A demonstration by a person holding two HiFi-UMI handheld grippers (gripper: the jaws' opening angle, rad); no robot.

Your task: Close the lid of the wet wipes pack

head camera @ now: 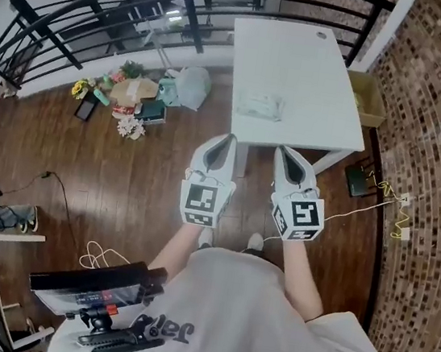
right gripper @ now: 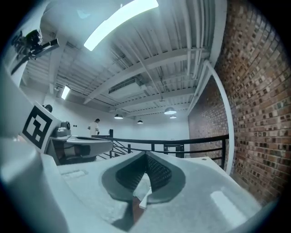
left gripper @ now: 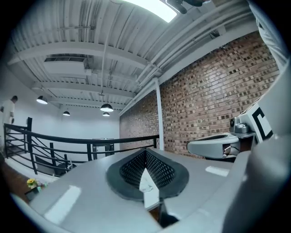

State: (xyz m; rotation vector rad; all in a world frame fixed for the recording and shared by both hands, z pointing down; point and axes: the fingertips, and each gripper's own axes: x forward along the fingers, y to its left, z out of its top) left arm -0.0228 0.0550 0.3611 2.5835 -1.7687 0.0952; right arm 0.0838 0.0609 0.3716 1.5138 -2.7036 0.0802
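Note:
The wet wipes pack lies flat on the white table, near its front edge. From here I cannot tell how its lid stands. My left gripper and right gripper are held side by side, level, just short of the table's near edge and pointing toward it. Each has its jaws meeting at the tip with nothing between them. In the left gripper view the shut left gripper points past the railing, with the right gripper beside it. The right gripper view shows the same shut tip on the right gripper.
A black railing runs behind the table. A pile of flowers and bags lies on the wooden floor at the left. A cardboard box and a brick wall are at the right. Cables trail by the table leg.

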